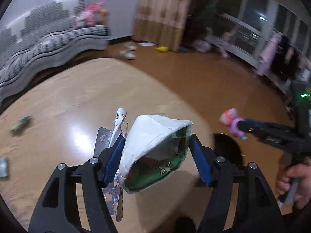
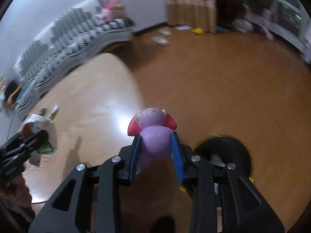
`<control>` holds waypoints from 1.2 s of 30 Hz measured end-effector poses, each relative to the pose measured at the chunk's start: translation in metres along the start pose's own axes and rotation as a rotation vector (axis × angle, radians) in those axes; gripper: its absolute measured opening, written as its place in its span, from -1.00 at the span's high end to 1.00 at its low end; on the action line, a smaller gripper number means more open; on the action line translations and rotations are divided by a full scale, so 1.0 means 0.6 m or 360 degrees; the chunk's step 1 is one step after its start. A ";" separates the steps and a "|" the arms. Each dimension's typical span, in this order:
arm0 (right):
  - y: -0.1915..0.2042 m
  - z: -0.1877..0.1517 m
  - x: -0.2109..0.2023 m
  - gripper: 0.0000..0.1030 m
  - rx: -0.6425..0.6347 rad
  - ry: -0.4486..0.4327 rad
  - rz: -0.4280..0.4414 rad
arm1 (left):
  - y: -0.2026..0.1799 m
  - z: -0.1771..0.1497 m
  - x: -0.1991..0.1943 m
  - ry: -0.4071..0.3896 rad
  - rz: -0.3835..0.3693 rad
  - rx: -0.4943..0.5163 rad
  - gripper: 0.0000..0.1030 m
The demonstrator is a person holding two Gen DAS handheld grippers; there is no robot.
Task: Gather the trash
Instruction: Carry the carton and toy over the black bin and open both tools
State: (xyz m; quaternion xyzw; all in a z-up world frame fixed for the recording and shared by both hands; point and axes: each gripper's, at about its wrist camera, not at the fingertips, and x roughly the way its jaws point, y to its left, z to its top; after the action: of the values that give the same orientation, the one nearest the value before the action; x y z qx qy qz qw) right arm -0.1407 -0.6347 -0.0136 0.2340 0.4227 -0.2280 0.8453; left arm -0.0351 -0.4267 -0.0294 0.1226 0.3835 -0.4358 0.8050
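Nearest the left wrist camera, the left gripper (image 1: 157, 151) holds a bunch of trash: a crumpled white and green wrapper (image 1: 153, 147) sits between its blue pads, which stand fairly wide; the left pad presses the wrapper, while contact at the right pad is hard to tell. A silver blister pack (image 1: 111, 196) and a rolled white paper (image 1: 119, 120) lie against the outer side of the left pad. In the right wrist view, the right gripper (image 2: 155, 145) pinches a purple toy figure (image 2: 154, 137) with pink ears between both blue pads, its head pointing away. Below both tools lies the light wooden table (image 1: 77, 97), with small scraps (image 1: 20, 123) near its left edge. Just beyond the table's right edge, a black round bin (image 2: 225, 153) stands on the floor (image 2: 213, 77).
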 end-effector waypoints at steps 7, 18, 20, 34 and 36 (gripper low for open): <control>-0.177 -0.053 0.021 0.37 0.0216 0.0175 -0.0169 | -0.169 -0.015 0.074 0.0064 -0.0193 0.0187 -0.28; -0.257 -0.092 0.018 0.28 0.0335 0.0223 -0.0170 | -0.253 -0.019 0.177 0.0196 -0.0287 0.0285 -0.28; -0.253 -0.083 0.023 -0.07 0.0358 0.0232 -0.0164 | -0.258 -0.018 0.190 0.0219 -0.0297 0.0272 -0.28; -0.297 -0.071 -0.029 -0.30 0.0516 0.0029 -0.0233 | -0.302 -0.027 0.256 0.0336 -0.0366 0.0314 -0.43; -0.300 -0.068 -0.037 -0.32 0.0542 0.0005 -0.0238 | -0.309 -0.025 0.257 0.0317 -0.0347 0.0332 -0.59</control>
State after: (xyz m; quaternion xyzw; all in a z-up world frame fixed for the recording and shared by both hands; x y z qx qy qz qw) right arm -0.2821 -0.7481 -0.0537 0.3418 0.3955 -0.3581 0.7736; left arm -0.1398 -0.6217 -0.1255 0.2057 0.4252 -0.5435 0.6939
